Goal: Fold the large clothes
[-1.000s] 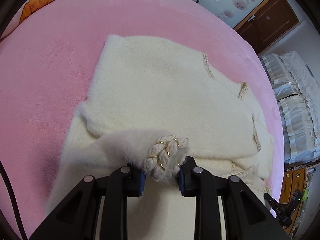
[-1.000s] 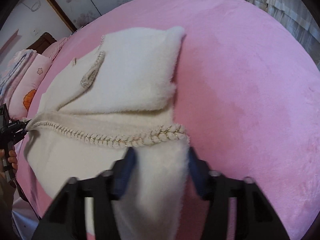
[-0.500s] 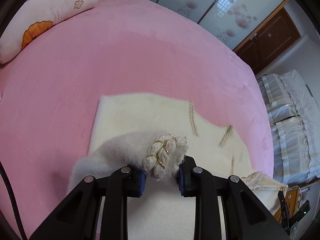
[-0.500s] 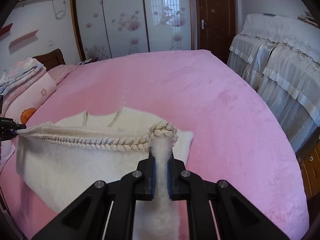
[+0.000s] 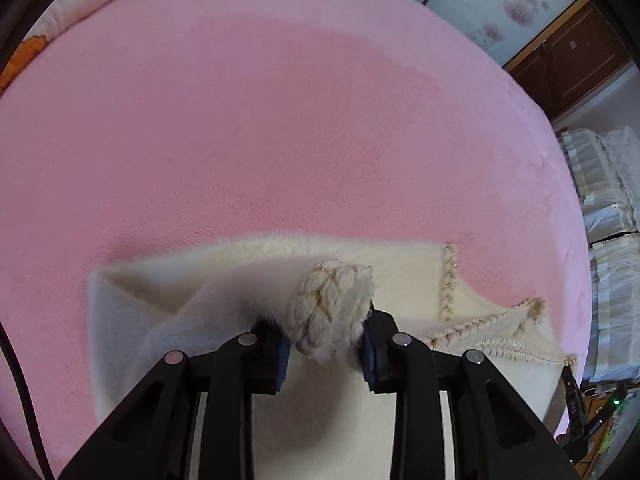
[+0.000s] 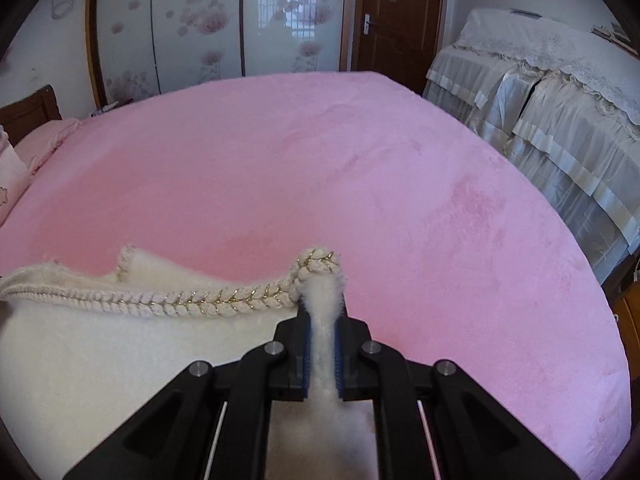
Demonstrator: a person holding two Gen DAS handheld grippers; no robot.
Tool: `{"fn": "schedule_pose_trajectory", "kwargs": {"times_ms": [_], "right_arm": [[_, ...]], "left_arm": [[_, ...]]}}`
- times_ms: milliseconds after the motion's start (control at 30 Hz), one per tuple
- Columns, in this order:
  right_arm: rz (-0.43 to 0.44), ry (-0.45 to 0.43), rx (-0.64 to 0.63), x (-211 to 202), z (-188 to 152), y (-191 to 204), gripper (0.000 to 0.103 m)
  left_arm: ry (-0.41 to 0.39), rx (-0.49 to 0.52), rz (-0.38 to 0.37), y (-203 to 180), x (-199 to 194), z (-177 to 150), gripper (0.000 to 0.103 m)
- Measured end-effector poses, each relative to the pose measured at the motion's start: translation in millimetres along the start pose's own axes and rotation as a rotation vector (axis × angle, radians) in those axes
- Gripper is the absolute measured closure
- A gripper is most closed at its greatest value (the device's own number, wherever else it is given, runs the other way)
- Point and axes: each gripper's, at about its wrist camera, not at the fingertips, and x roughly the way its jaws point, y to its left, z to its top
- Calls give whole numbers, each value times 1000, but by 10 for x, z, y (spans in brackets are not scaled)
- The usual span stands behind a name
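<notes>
A fluffy cream garment (image 5: pixel 224 292) lies on a bed covered with a pink plush blanket (image 5: pixel 280 128), near the edge of the bed closest to both cameras; the far stretch of blanket up to the bed's far edge carries nothing else in view. The left gripper (image 5: pixel 326 344) has a bunched corner of the garment, finished with a thick braided trim (image 5: pixel 332 304), between its blue-padded fingers (image 5: pixel 280 354); those fingers are opening a little, the bundle still filling the gap and touching both pads. In the left wrist view the fabric spreads under and to both sides of the gripper, with more braided edging running off to the right. The right gripper (image 6: pixel 323 356) has its fingers (image 6: pixel 307 354) drawn narrow, pinching a thin upright fold of the same garment (image 6: pixel 104 344), whose braided trim with gold thread (image 6: pixel 192 300) loops over the top of the fold and runs left along the cloth's edge. Left of the right gripper the fabric lies broad on the blanket. At the bed's far left corner sits a pink pillow with an orange print (image 5: pixel 28 50). Beyond the bed stand sliding wardrobe doors with flower patterns (image 6: pixel 192 28), a brown wooden door (image 6: pixel 396 20), and furniture draped in pale lace covers (image 6: pixel 560 92).
</notes>
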Motion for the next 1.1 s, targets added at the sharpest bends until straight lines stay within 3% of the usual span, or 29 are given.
{"fn": "schedule_pose_trajectory", "kwargs": {"times_ms": [33,167,267,333,400,500,733,800,900,1100], "right_arm": [[-18,24,3,71,-33,-3,93],[-57,22,33,45,-50,-40,68],[-8,0,89,-61,-19,-132,63],[29,-12,117,-152,-21,-213,63],[58,-26,129,-239,-31,-262,61],[72,-41,116,-316,-51,-288,60],[124,10,124,-262,-125,-379,59],[157,30,135,-228,-151,-416,59],[192,58,146,-150,-183,-483,58],[234,96,153,-4,-187,-529,51]], "left_arm": [[3,-5,-10,15,11,9,75],[52,-37,-65,91,-58,94,71],[57,-28,-124,124,-277,162,68],[20,4,-134,120,-495,211,65],[-40,36,-153,81,-761,293,41],[-138,90,-110,64,-1042,324,30],[-122,271,64,261,-879,239,31],[-107,296,93,337,-725,184,49],[-58,280,70,468,-543,172,66],[-57,304,49,531,-335,178,66]]}}
